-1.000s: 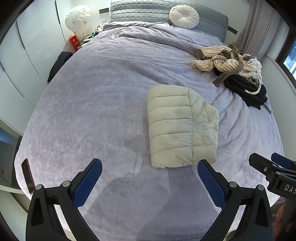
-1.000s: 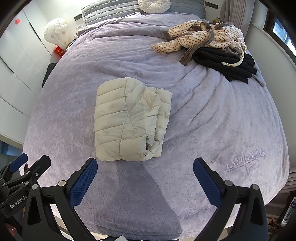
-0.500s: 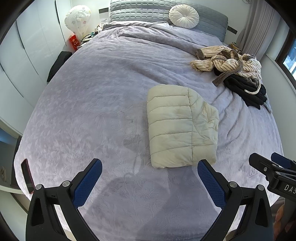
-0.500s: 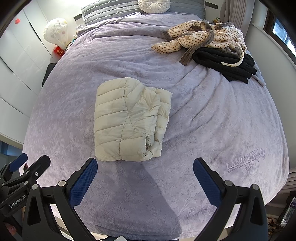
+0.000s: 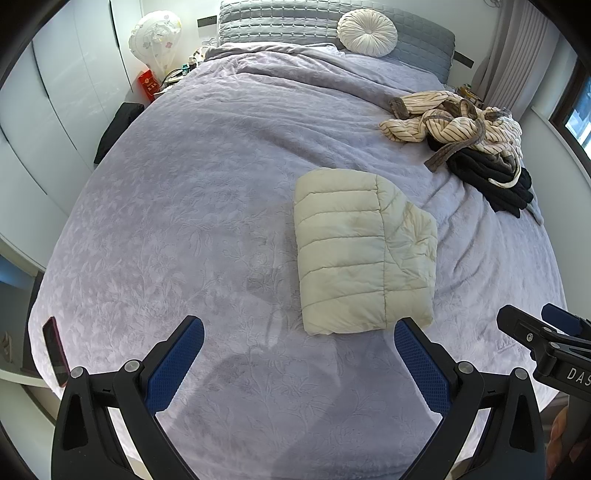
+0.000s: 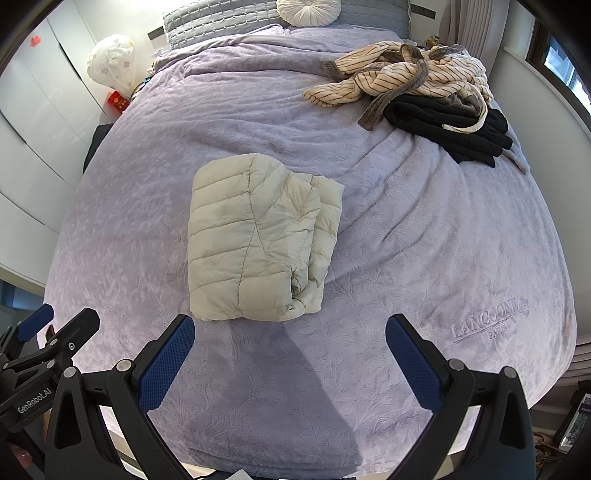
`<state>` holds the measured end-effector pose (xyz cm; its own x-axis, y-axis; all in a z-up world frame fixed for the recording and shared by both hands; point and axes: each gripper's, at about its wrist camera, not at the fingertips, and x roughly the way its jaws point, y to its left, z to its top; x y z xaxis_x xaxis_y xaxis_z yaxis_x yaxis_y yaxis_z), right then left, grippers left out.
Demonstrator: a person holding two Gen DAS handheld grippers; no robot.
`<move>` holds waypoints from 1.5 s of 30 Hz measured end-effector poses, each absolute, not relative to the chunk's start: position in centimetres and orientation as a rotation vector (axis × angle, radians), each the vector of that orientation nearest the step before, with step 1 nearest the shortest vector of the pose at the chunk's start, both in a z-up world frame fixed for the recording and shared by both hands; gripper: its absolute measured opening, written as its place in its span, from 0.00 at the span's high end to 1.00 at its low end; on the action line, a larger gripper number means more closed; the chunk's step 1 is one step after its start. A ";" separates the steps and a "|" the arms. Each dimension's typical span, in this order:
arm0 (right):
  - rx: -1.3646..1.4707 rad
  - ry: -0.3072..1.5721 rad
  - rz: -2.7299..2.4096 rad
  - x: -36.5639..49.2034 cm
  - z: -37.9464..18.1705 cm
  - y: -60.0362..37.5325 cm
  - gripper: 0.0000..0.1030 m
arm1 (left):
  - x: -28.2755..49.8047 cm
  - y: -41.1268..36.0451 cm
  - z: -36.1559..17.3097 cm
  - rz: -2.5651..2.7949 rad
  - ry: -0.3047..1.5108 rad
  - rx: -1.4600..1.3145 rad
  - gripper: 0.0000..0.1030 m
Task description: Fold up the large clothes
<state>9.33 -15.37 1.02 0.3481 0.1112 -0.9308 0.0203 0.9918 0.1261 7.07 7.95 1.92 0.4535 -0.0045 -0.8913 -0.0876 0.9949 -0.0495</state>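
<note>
Your left gripper (image 5: 299, 345) hangs above the foot of the bed with its blue-padded fingers (image 5: 173, 363) spread wide and nothing between them. Your right gripper (image 6: 290, 343) is the same: fingers (image 6: 413, 363) far apart, holding nothing, also over the foot end of the lavender bedspread (image 6: 424, 229). Neither touches the fabric.

The cream puffer jacket (image 5: 360, 247) lies folded into a compact rectangle on the bedspread (image 5: 177, 206), just beyond your left gripper's right finger and well short of the headboard (image 5: 280, 22). From the right wrist view the puffer jacket (image 6: 255, 240) sits just beyond your right gripper's left finger, its layered edges stacked along the side away from the wardrobe doors (image 6: 33, 122).

Farther from the jacket, toward the headboard (image 6: 221, 14) and the window side, a striped robe (image 5: 454, 123) lies crumpled, partly on top of a dark garment (image 5: 491, 177); both are well apart from the jacket. The right wrist view shows the same striped robe (image 6: 402, 72) overlapping the dark garment (image 6: 450, 125).

A round white cushion (image 5: 366, 32) leans against the headboard. A phone with a reddish case (image 5: 55, 350) rests at the bedspread's edge, on the far side of your left gripper from the jacket. Embroidered lettering (image 6: 487, 321) marks the bedspread near your right gripper's right finger.
</note>
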 end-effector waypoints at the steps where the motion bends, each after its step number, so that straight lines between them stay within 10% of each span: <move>1: 0.122 1.214 0.059 9.3 1.0 -15.4 0.00 | 7.1 8.0 1.9 0.051 1.099 -0.093 0.00; 45: 0.119 1.216 0.054 9.2 1.0 -15.1 0.00 | 7.3 8.4 1.7 0.044 1.076 -0.059 0.00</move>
<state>9.15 -15.07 1.03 0.3472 0.1055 -0.9318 0.0222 0.9925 0.1206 7.31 8.36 1.75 0.4746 0.0072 -0.8802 -0.0643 0.9976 -0.0265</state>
